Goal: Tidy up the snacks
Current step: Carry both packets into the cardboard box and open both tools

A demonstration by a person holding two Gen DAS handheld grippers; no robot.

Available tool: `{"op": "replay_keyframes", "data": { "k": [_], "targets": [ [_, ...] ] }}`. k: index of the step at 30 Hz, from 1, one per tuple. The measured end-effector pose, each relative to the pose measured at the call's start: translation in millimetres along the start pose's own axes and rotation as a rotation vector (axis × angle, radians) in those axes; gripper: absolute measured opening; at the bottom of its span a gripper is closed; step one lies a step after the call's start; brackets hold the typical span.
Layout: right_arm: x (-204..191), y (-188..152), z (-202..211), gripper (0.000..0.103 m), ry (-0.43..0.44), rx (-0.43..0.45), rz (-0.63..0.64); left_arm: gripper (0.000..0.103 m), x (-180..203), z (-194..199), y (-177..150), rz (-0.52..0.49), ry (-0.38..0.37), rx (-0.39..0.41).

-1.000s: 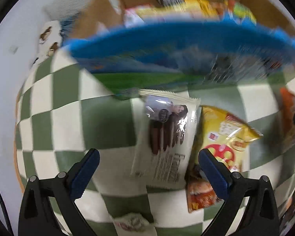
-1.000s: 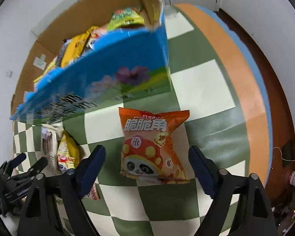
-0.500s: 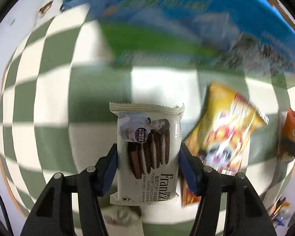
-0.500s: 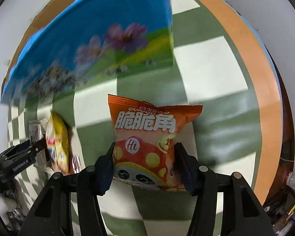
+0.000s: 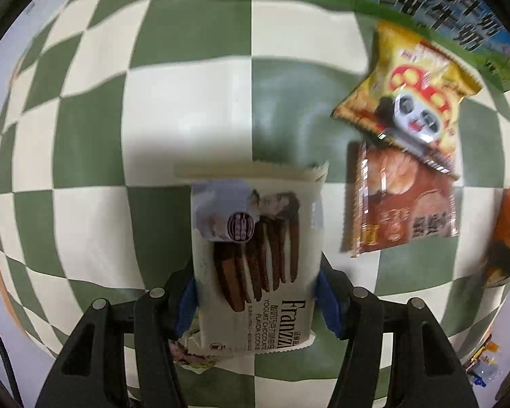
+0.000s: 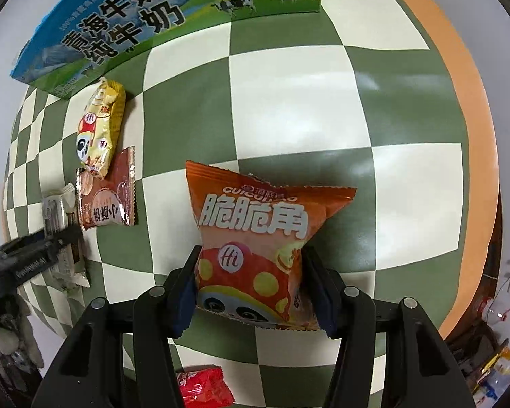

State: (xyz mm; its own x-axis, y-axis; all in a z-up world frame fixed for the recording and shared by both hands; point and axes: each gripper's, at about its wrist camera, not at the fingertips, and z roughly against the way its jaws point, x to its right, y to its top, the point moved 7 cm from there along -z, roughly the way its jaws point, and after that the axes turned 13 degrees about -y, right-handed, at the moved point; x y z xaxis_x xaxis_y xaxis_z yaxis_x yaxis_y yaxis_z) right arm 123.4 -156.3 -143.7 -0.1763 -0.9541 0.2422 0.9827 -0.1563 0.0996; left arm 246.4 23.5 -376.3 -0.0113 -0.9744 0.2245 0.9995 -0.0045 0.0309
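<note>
On the green-and-white checked cloth, my left gripper points straight down. Its blue pads press both sides of a white chocolate cookie pack, and the jaws are opening a little around it. My right gripper, also pointing down, is shut on the lower half of an orange panda snack bag, which puckers between the pads. The right wrist view shows the left gripper at its left edge.
A yellow panda bag overlaps a brown pack to the right of the cookie pack. The blue milk carton box stands at the top. A red pack lies under the right gripper. An orange table rim curves on the right.
Both grippers have come down from open above the snacks and shut, the left on the cookie pack, the right on the orange bag. The box has slid toward the top of both views.
</note>
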Motion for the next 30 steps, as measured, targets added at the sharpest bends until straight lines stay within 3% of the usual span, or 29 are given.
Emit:
{"op": "replay_keyframes", "data": {
  "k": [8, 12, 17, 24, 30],
  "targets": [
    [6, 18, -2, 0.065, 0.030, -0.025, -0.075, 0.059, 10, -5, -6, -0.004, -0.004, 0.003],
    [4, 19, -5, 0.064, 0.013, -0.018, -0.072, 0.057, -7, -13, 15, 0.001, -0.013, 0.015],
    [-4, 9, 1, 0.048, -0.011, 0.026, -0.038, 0.056, -8, 1, 4, 0.019, -0.038, 0.039],
    [-11, 9, 34, 0.046, 0.090, 0.056, -0.039, 0.056, 0, 66, 6, 0.034, -0.126, 0.136],
    [-19, 36, 96, 0.046, 0.196, 0.149, -0.032, 0.056, 38, 151, 49, -0.037, -0.228, 0.261]
  ]
}}
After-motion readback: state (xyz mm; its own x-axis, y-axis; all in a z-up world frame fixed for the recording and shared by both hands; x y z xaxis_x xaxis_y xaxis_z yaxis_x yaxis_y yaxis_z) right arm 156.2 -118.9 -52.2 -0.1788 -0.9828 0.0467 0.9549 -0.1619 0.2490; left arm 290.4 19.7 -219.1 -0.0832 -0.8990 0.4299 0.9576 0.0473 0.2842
